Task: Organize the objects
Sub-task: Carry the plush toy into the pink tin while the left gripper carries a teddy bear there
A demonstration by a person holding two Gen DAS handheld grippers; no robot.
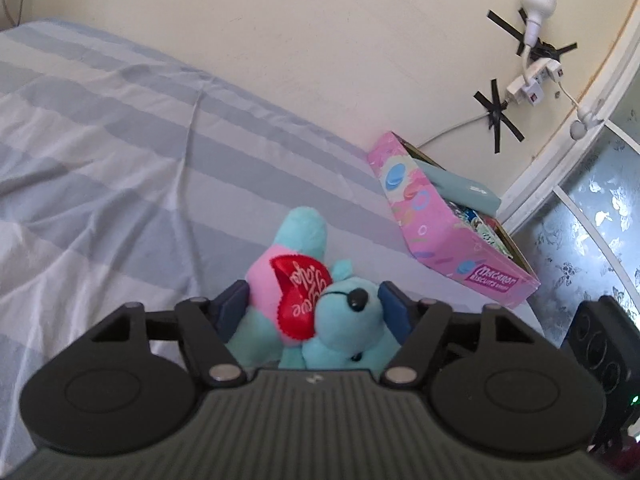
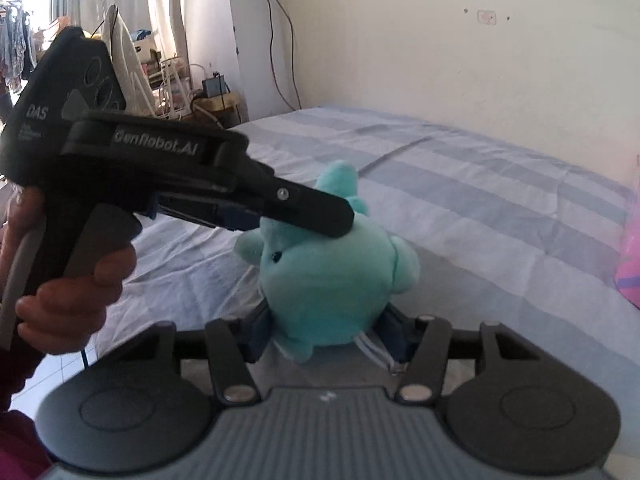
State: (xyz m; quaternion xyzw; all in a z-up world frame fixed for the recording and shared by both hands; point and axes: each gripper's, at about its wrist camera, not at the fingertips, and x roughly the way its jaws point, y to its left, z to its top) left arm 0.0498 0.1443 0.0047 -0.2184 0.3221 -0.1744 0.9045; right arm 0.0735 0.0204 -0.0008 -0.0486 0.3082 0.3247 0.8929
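- Left gripper (image 1: pixel 314 304): pads clamp the teal plush bear (image 1: pixel 316 308), its long axis running toward 11 o'clock.
- Right gripper (image 2: pixel 324 328): pads squeeze the same bear's lower body.
- Pink biscuit box (image 1: pixel 448 236): open on the striped bedsheet (image 1: pixel 120 152), at 1 o'clock from the left fingers, the nearer hand.

"Macaron Biscuits" was printed on the pink box (image 1: pixel 448 232). "GenRobot.AI" and "DAS" were marked on the left gripper (image 2: pixel 304 216). Script on the plush toy's red heart (image 1: pixel 302 294) could not be read.
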